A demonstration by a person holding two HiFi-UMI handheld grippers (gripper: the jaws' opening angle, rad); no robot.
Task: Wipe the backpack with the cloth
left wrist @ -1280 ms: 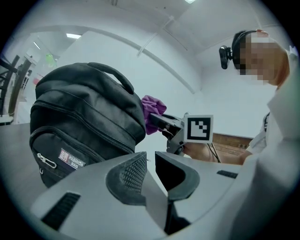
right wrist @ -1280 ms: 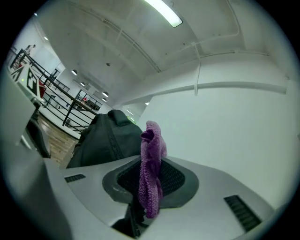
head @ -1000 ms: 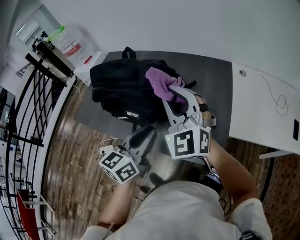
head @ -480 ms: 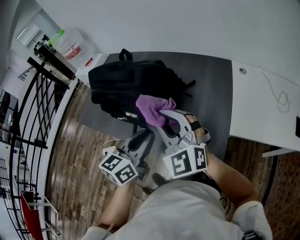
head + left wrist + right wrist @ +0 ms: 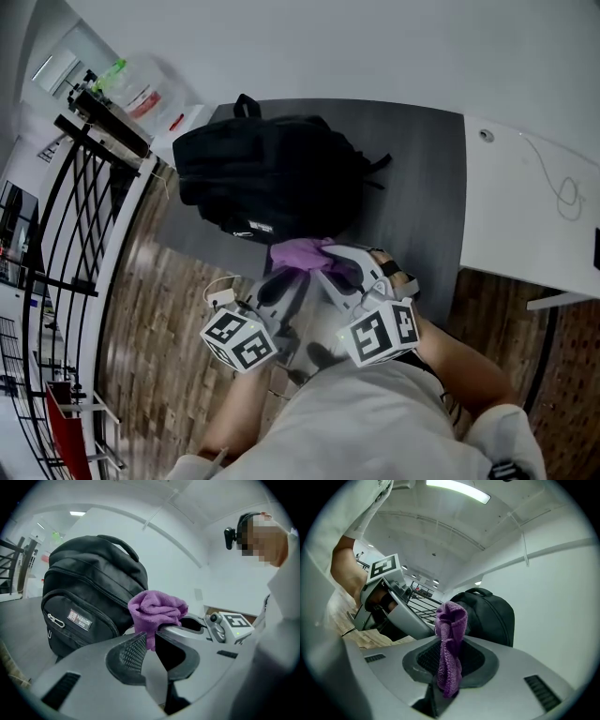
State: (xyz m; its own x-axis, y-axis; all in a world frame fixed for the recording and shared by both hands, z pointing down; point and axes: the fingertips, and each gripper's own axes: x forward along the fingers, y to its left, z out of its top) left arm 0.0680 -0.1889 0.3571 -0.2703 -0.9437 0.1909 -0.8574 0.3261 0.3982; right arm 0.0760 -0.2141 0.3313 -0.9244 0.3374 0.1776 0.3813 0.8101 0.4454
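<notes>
R tool [image 5: 325, 257] clamped on cloth [image 5: 295, 251], L tool [image 5: 274, 287] jaws slightly apart.

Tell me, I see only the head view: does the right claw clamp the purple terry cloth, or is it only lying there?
Observer: Clamped. In the right gripper view the purple terry cloth is pinched between the jaws of the right claw.
Operator: And the other one?
Observer: In the left gripper view the left claw has its jaws narrowly apart, holding nothing.
Operator: Anything else?
Observer: A small silver clip hangs on the black fabric backpack's front pocket.
</notes>
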